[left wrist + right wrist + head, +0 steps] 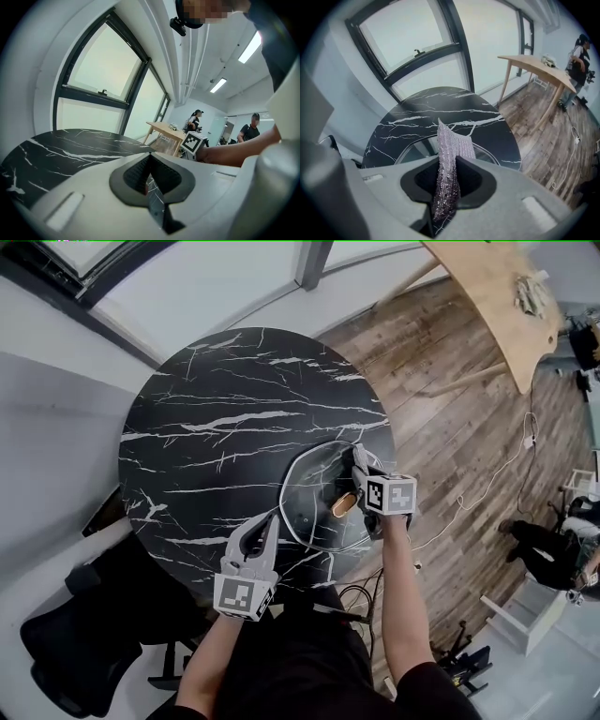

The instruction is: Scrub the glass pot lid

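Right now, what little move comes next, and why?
Probably lower the right gripper so its clamped scrub cloth presses onto the glass pot lid; the left gripper appears to grip the rim, steadying it.

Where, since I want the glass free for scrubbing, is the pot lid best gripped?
Probably at its thin rim on the near-left side, coming in from the table edge with jaws across the glass. The glass pot lid lies knob up, and the scrub cloth in the right gripper is over its middle; the left gripper is shut on that rim.
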The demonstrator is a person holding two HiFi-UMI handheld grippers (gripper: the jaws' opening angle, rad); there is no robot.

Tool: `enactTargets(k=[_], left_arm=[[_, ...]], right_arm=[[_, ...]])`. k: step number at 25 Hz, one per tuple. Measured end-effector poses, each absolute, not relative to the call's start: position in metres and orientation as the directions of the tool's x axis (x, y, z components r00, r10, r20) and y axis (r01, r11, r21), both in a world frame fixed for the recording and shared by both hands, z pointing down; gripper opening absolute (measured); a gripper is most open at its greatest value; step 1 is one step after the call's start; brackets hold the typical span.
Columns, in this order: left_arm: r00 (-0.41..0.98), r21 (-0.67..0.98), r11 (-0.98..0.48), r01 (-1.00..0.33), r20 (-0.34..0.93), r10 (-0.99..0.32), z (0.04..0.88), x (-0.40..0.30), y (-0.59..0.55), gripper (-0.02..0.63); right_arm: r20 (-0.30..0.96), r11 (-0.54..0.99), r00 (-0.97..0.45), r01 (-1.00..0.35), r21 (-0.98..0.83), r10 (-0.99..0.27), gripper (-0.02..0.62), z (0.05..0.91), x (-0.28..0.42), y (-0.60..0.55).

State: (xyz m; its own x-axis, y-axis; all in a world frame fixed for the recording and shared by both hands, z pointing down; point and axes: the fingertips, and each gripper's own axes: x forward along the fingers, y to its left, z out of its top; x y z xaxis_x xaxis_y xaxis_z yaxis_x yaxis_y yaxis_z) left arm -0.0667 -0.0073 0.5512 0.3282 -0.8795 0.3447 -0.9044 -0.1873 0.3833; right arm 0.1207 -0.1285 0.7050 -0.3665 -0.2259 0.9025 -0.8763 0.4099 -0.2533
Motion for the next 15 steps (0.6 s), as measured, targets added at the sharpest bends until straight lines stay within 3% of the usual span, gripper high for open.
enactTargets(k=[15], left_arm=[[0.280,0.382,-0.138,-0.914,0.346,-0.895,0.544,-0.105,0.003,0.003]], right_arm=[[0.914,0.592,-0.397,-0.759,-0.271,-0.089,0.078,0.708,0.057,-0.115]])
